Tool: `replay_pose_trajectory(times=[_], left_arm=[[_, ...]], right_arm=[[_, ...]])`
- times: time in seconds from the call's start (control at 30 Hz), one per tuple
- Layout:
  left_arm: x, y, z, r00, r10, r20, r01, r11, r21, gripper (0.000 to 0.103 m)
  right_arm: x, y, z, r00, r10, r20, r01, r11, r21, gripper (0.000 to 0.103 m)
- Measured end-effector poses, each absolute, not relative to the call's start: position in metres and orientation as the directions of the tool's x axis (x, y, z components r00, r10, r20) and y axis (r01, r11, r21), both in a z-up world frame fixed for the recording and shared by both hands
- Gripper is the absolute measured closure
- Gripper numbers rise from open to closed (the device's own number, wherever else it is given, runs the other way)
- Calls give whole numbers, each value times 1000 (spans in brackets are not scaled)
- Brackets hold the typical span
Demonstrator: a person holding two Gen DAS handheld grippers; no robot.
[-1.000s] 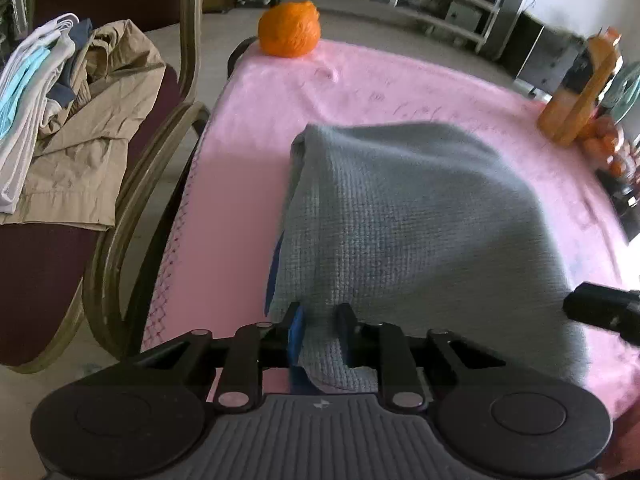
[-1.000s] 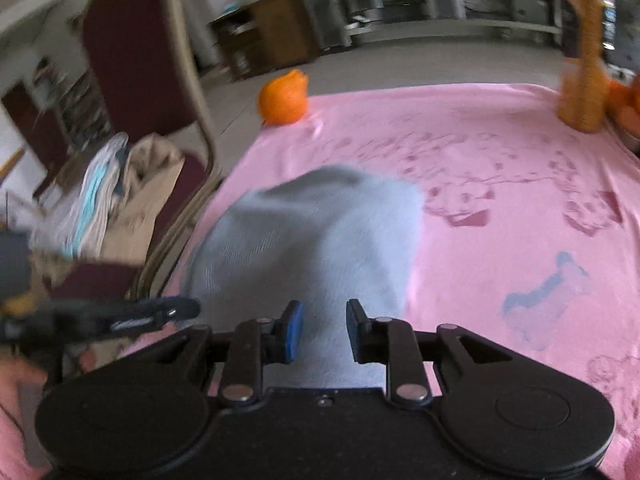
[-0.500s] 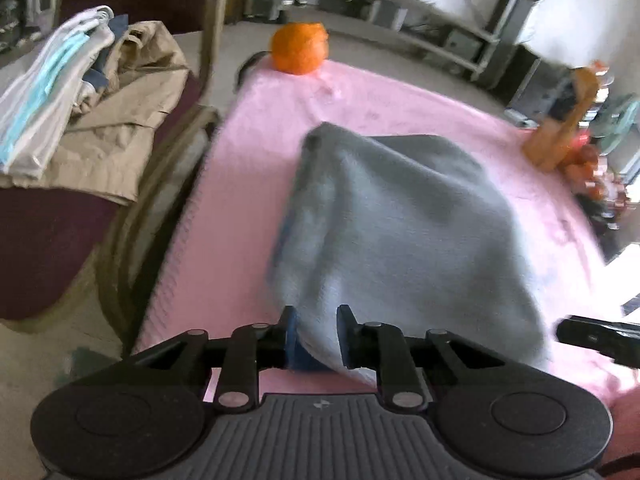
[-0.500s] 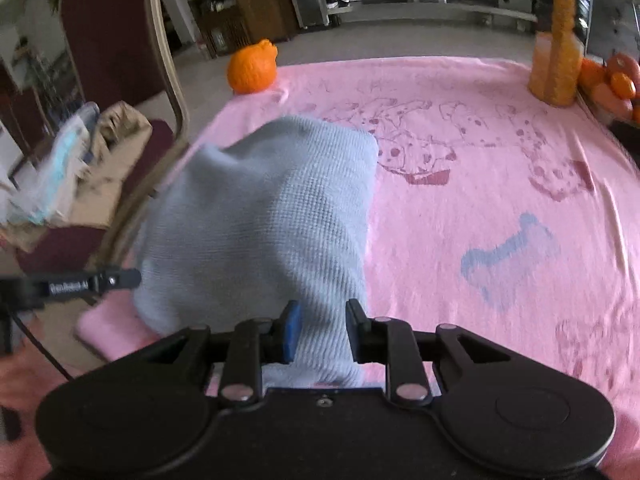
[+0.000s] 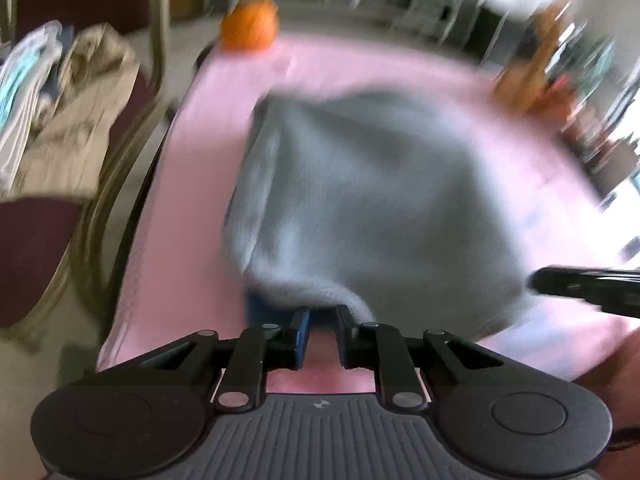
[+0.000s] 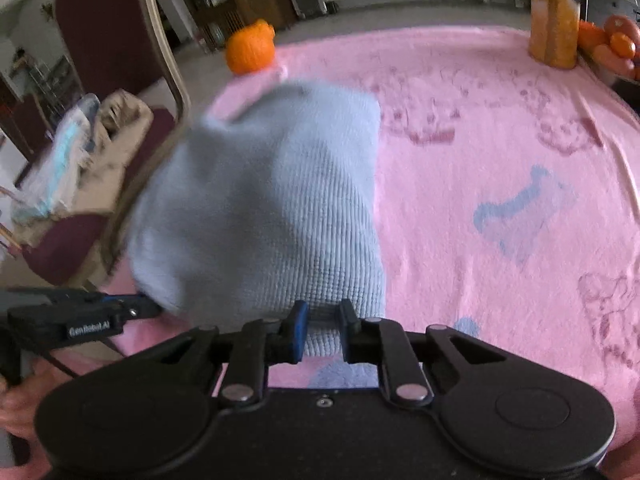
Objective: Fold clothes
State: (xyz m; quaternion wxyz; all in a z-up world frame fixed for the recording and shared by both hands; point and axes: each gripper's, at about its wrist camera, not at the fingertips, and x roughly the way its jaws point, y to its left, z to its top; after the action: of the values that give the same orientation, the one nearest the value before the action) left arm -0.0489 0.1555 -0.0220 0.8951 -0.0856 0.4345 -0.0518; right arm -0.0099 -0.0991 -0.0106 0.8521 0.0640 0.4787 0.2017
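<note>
A grey knitted garment (image 5: 372, 200) lies bunched on the pink blanket (image 5: 192, 184); in the right wrist view it (image 6: 272, 208) is lifted at its near edge. My left gripper (image 5: 322, 326) is shut on the garment's near hem, with blue lining showing beside the left finger. My right gripper (image 6: 323, 330) is shut on the garment's other near corner. Each gripper shows in the other's view: the right one (image 5: 588, 286) and the left one (image 6: 80, 316). The left wrist view is blurred by motion.
A maroon chair (image 6: 112, 44) at the left holds a pile of clothes (image 5: 60, 108). An orange pumpkin-like object (image 6: 251, 49) sits at the blanket's far edge. An orange bottle (image 6: 554, 12) and fruit (image 6: 612, 40) stand at the far right.
Both grippers have pulled the garment's near edge back and up. The cloth has bunched and slid towards me and to the left. The views now blur.
</note>
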Motion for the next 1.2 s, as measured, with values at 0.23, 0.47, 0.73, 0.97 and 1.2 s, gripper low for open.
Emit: replay_pose_trajectory(times=[0.23, 0.47, 0.73, 0.97, 1.2], left_arm=[[-2, 166, -4, 712, -151, -686, 6, 978, -209, 86], [40, 169, -21, 632, -15, -775, -104, 989, -105, 89], [36, 182, -40, 561, -24, -828, -142, 982, -124, 87], [5, 193, -21, 632, -73, -772, -177, 956, -235, 89], [-14, 197, -12, 677, -79, -732, -178, 947, -268, 89]], right_arm=[[20, -113, 23, 505, 480, -717, -213, 875, 435, 85], [71, -90, 25, 543, 502, -673, -176, 852, 494, 85], [97, -37, -14, 583, 288, -760, -268, 951, 154, 89], [86, -58, 4, 588, 334, -737, -227, 942, 245, 89], [63, -87, 21, 574, 420, -703, -196, 904, 380, 88]])
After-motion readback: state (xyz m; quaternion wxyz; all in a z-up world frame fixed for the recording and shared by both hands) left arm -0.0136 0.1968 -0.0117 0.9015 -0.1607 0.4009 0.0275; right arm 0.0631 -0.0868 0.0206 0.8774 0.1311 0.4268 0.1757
